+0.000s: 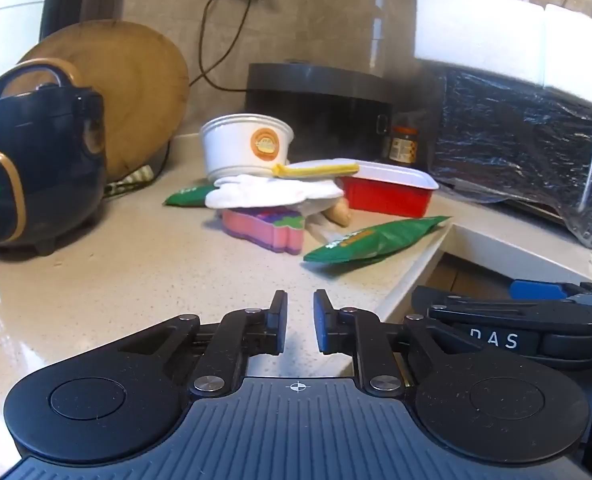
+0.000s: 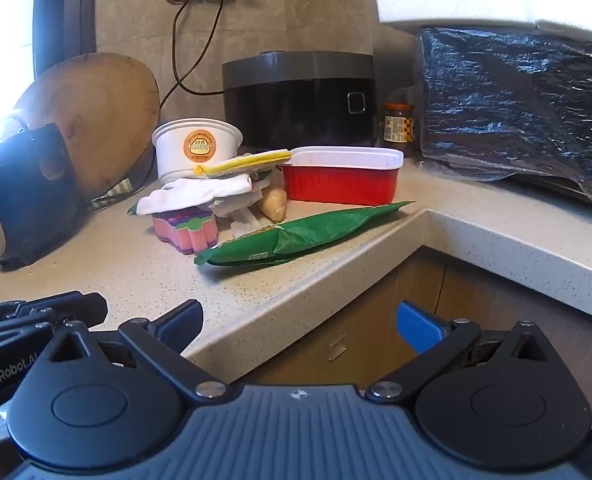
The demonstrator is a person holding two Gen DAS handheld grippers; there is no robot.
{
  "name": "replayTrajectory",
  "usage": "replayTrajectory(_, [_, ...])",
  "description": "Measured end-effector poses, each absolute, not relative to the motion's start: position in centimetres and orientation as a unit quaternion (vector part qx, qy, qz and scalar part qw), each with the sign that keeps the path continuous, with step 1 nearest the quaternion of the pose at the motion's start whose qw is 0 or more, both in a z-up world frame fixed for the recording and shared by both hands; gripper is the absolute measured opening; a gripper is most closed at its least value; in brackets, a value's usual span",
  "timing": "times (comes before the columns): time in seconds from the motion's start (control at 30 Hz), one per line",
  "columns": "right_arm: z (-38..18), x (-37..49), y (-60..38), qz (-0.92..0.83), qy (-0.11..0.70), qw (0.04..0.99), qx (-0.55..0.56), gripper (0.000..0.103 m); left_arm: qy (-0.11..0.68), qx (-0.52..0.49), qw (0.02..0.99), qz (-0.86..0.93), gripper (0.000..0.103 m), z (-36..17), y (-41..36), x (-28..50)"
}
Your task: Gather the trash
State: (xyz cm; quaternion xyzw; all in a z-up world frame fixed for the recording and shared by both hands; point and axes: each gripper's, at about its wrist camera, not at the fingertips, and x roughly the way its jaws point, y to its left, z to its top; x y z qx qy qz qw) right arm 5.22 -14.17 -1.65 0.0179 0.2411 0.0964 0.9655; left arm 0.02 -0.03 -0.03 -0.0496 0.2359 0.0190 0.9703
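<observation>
A pile of trash sits on the speckled counter [image 1: 136, 264]: a green snack bag [image 1: 371, 240] [image 2: 296, 236] near the counter's edge, a white paper bowl [image 1: 244, 148] [image 2: 194, 148], a red tray with a white rim [image 1: 387, 192] [image 2: 341, 178], a white cloth [image 1: 272, 192] [image 2: 192, 194], a pink sponge [image 1: 264, 230] [image 2: 186, 232], and a yellow strip [image 1: 315, 169] [image 2: 244, 162]. My left gripper [image 1: 299, 326] is over the counter short of the pile, its jaws a narrow gap apart and empty. My right gripper [image 2: 299, 326] is wide open and empty, before the counter's edge.
A dark blue rice cooker [image 1: 36, 168] stands at the left with a round wooden board [image 1: 136, 92] behind it. A black cooker [image 2: 299, 96], a jar [image 2: 397, 122] and a plastic-covered appliance [image 2: 515, 108] stand at the back and right. Wooden cabinets [image 2: 375, 320] are below the counter.
</observation>
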Motion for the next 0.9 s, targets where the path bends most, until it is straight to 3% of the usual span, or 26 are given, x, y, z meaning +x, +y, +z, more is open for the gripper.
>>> replayTrajectory(0.9, [-1.97, 5.16, -13.96, 0.081, 0.233, 0.969, 0.004, 0.103, 0.237, -0.039, 0.970, 0.031, 0.018, -0.52, -0.20, -0.05])
